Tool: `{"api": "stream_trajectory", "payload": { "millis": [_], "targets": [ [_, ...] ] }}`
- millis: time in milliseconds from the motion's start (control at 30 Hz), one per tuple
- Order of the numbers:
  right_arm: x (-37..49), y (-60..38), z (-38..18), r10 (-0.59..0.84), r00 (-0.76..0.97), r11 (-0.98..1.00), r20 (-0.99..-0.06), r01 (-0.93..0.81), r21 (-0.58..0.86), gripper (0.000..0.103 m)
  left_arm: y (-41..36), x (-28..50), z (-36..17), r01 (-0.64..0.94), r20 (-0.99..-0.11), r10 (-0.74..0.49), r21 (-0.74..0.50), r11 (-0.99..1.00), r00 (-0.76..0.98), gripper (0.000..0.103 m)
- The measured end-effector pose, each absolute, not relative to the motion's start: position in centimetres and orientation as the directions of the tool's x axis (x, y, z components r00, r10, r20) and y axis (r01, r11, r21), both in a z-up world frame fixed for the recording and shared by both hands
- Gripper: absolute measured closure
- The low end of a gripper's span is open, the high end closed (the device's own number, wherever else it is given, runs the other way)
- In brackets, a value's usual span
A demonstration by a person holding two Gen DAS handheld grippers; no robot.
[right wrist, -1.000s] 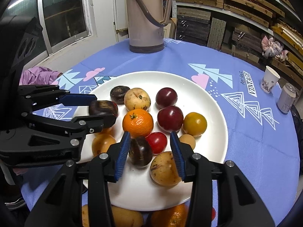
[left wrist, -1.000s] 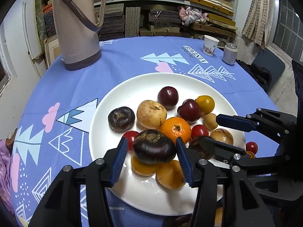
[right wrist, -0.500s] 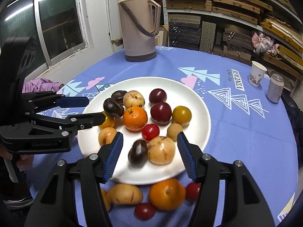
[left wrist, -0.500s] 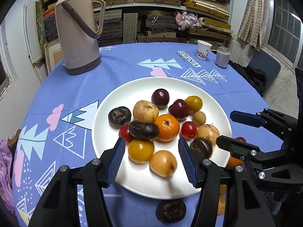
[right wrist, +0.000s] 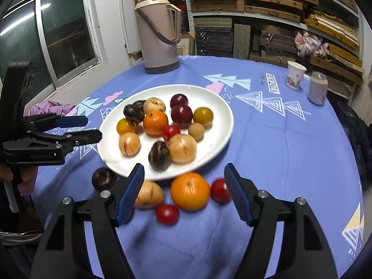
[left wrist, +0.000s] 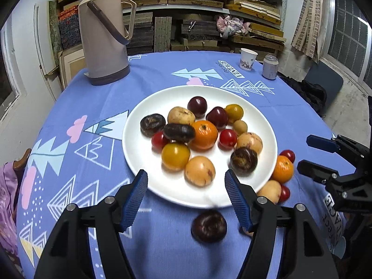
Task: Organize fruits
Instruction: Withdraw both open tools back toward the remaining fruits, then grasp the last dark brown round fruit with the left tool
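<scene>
A white plate (left wrist: 139, 121) on the blue tablecloth holds several fruits: oranges, dark plums, red tomatoes, tan and yellow ones. My left gripper (left wrist: 186, 176) hovers over the plate's near rim, its jaws opening and nothing gripped. A dark fruit (left wrist: 209, 226) lies on the cloth just below it. My right gripper (right wrist: 184, 169) is also opening, empty, above loose fruit on the cloth: an orange (right wrist: 190, 190), a tan fruit (right wrist: 148, 194) and two red tomatoes (right wrist: 167, 213). Each gripper appears in the other's view: the right gripper (left wrist: 307, 152), the left gripper (right wrist: 93, 128).
A tall beige thermos (left wrist: 104, 34) stands at the table's far left. A paper cup (left wrist: 248, 59) and a can (left wrist: 270, 67) sit at the far right. Stacked shelves fill the back. A hand (right wrist: 23, 179) holds the left gripper; purple cloth hangs off the table's left edge.
Both grippers let go of the dark fruits they were closed around, which now lie on the plate. Both pulled back toward the near table edge with jaws widening.
</scene>
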State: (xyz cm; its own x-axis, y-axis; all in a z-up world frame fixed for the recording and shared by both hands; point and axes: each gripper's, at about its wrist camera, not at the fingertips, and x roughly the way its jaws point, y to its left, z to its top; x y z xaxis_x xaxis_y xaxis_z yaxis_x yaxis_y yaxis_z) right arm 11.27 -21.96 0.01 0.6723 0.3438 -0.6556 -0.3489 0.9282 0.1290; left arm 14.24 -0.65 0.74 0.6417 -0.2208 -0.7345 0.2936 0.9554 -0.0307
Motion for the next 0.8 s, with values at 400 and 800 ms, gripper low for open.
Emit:
{"api": "stream_trajectory", "payload": {
  "millis": [400, 800],
  "targets": [
    [8.8, -23.2, -1.5, 0.36, 0.655, 0.927, -0.665, -0.332, 0.175, 0.034, -0.3, 11.7, -1.3, 0.293, -0.769, -0.212, -0.033, 0.956, 0.604, 0.034],
    [7.4, -21.8, -1.8, 0.395, 0.632, 0.91, -0.667, -0.369, 0.19, 0.029, -1.1, 10.9, -2.9, 0.32, -0.793, -0.226, -0.042, 0.946, 0.565, 0.034]
  ]
}}
